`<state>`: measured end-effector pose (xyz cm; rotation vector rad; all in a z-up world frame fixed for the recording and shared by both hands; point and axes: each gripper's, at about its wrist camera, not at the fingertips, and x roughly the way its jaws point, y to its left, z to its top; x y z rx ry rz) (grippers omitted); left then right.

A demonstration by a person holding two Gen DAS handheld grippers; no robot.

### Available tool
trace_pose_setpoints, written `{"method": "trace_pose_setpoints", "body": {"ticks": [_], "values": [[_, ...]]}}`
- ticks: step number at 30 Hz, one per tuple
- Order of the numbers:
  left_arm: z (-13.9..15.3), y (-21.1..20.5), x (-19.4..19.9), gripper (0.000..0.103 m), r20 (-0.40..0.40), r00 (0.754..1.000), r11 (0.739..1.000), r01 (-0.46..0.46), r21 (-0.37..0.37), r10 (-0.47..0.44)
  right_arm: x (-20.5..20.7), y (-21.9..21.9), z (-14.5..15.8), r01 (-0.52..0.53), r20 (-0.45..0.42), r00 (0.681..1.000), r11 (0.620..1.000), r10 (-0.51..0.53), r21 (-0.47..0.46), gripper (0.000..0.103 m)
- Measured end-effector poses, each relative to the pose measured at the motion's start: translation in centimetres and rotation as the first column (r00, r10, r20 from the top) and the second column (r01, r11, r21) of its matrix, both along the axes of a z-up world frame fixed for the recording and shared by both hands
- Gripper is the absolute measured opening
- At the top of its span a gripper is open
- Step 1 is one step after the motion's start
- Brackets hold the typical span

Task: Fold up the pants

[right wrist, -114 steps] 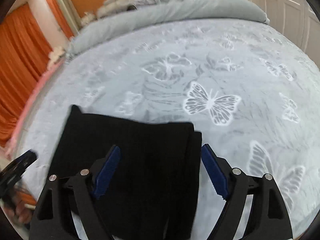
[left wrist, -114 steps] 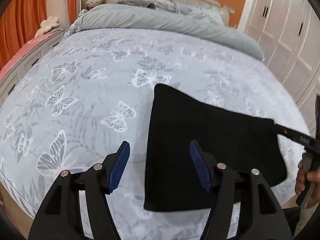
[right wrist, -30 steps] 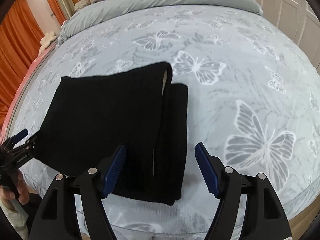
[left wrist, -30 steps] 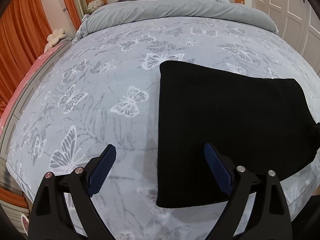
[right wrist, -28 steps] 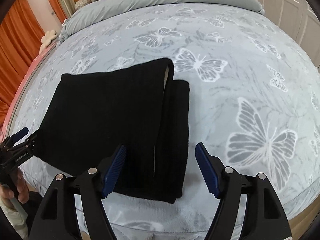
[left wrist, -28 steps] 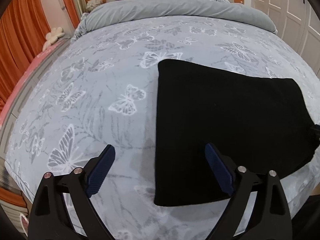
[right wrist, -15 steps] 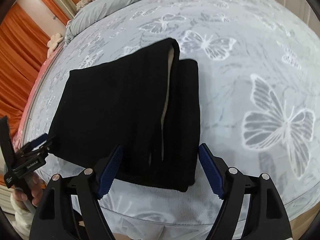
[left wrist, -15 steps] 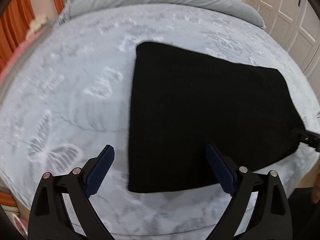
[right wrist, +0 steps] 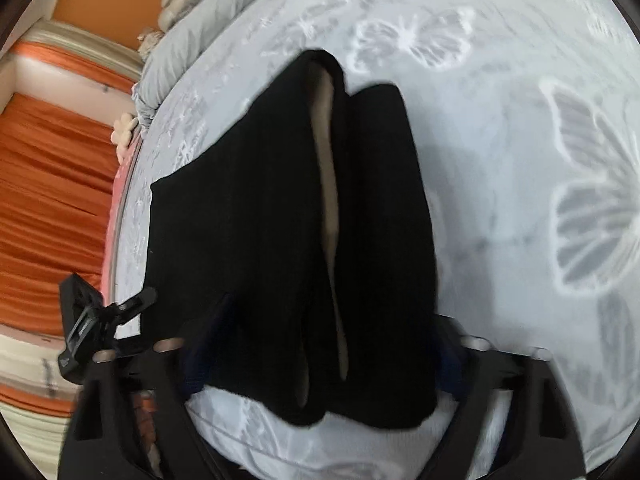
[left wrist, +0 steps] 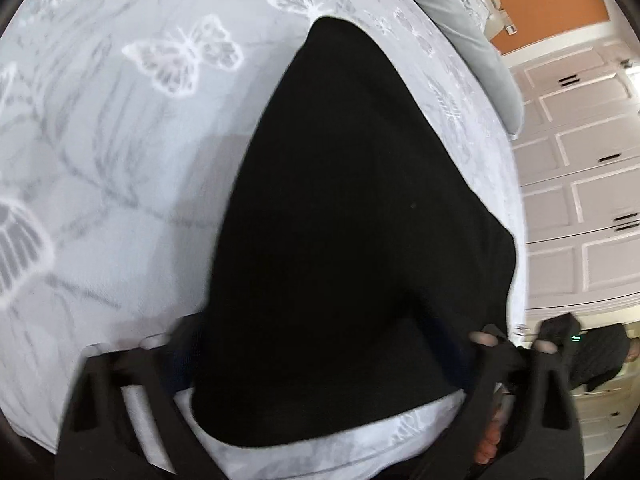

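Black folded pants lie on the bed near its front edge. In the right wrist view the pants show a strip of beige lining in the fold gap. My left gripper points steeply down over the pants' near left end. Its jaws are closing with the cloth between them, and the black cloth mostly hides the pads. My right gripper straddles the near right end the same way, jaws closing around the doubled layers. The left gripper also shows at the pants' left edge in the right wrist view.
The bed cover is pale grey with a butterfly print. A grey duvet is bunched at the head. White wardrobe doors stand to the right, orange curtains to the left. A person's fingers show below the bed edge.
Both grippers have dropped and tipped down onto the pants' near edge, rolling as they went. Their jaws have narrowed, and the cloth now lies between the fingers.
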<state>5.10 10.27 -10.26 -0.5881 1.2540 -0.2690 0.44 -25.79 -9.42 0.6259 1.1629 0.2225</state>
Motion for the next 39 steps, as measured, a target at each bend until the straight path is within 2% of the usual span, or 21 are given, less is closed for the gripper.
{"method": "trace_pose_setpoints", "body": {"ticks": [1,3,5,8,10,11,12,14,16,18,20,21,22,23,24,25,27,31,33,39], "values": [[0.3,-0.3,-0.1,0.047,0.014,1.000,1.000,0.018,0.006,-0.018,0.0,0.1,0.4,-0.008,0.016,1.000,1.000,0.008,0.012,0.041],[1.9,-0.5,-0.9,0.039,0.043,0.999,1.000,0.024,0.016,-0.024,-0.8,0.5,2.7,-0.040,0.075,0.996,0.999,0.039,0.019,0.035],[4.1,-0.8,-2.6,0.035,0.086,0.995,0.998,0.056,0.038,-0.059,-2.1,0.6,4.7,-0.078,0.117,0.991,0.995,0.071,0.059,0.035],[4.8,-0.6,-4.9,0.034,0.084,0.992,0.995,0.093,0.037,-0.096,-3.9,0.6,5.5,-0.116,0.127,0.986,0.993,0.111,0.033,0.037],[3.1,-0.4,-5.7,0.047,0.049,0.994,0.994,0.095,0.061,-0.098,-4.1,0.3,3.2,-0.113,0.055,0.992,0.994,0.112,0.009,0.049],[1.8,-0.4,-5.6,0.053,0.014,0.996,0.993,0.089,0.073,-0.090,-3.7,0.1,1.2,-0.090,-0.024,0.996,0.996,0.089,-0.028,0.061],[0.8,-0.3,-5.4,0.067,-0.019,0.997,0.995,0.080,0.064,-0.079,-3.4,0.1,0.1,-0.073,-0.061,0.996,0.997,0.071,-0.031,0.068],[-0.2,0.5,-5.2,0.075,-0.038,0.999,0.999,0.039,-0.014,-0.040,-3.0,-0.1,-0.3,-0.061,-0.054,0.997,0.998,0.061,0.012,0.073],[-0.2,0.6,-5.0,0.093,-0.041,0.999,0.997,0.030,-0.070,-0.033,-2.9,0.3,-0.3,-0.070,-0.051,0.996,0.998,0.070,0.001,0.075],[-0.6,0.8,-5.1,0.098,-0.050,0.999,0.994,0.002,-0.107,-0.007,-2.8,0.6,-0.6,-0.054,-0.050,0.997,0.998,0.055,0.017,0.083],[-0.8,0.3,-5.1,0.098,-0.048,0.999,0.997,-0.007,-0.083,0.003,-2.3,1.4,-0.4,-0.063,-0.048,0.997,0.998,0.063,0.008,0.088],[-0.7,-0.2,-5.1,0.097,-0.039,0.999,0.999,0.005,-0.053,-0.008,-2.3,1.8,-0.2,-0.062,-0.037,0.997,0.998,0.061,-0.014,0.084],[-0.4,-0.7,-5.2,0.076,-0.021,0.999,1.000,0.024,-0.016,-0.024,-2.3,2.1,-0.1,-0.059,-0.022,0.998,0.998,0.058,-0.034,0.079],[0.5,-1.3,-5.1,0.061,0.010,0.999,0.997,0.041,0.061,-0.042,-2.7,2.8,0.2,-0.068,0.002,0.998,0.996,0.068,-0.065,0.066],[1.0,-1.6,-5.2,0.047,0.033,0.997,0.996,0.061,0.072,-0.063,-2.7,3.0,0.6,-0.073,0.021,0.997,0.995,0.074,-0.061,0.049],[1.7,-1.9,-5.5,0.040,0.057,0.996,0.994,0.065,0.086,-0.070,-2.8,2.9,0.9,-0.068,0.034,0.997,0.996,0.070,-0.052,0.043],[3.8,-2.5,-6.3,0.036,0.130,0.986,0.985,0.083,0.149,-0.103,-3.0,2.7,2.3,-0.064,0.078,0.995,0.996,0.068,-0.060,0.037],[7.2,-5.0,-7.7,0.035,0.262,0.950,0.952,0.088,0.293,-0.169,-3.3,3.1,4.6,-0.059,0.165,0.983,0.993,0.075,-0.101,0.036],[8.5,-5.7,-7.8,0.035,0.300,0.935,0.938,0.084,0.336,-0.191,-3.4,3.6,5.9,-0.056,0.215,0.973,0.987,0.089,-0.152,0.035],[10.7,-6.3,-8.4,0.035,0.375,0.901,0.907,0.046,0.419,-0.219,-3.0,3.8,7.7,-0.048,0.275,0.957,0.987,0.089,-0.153,0.035]]}}
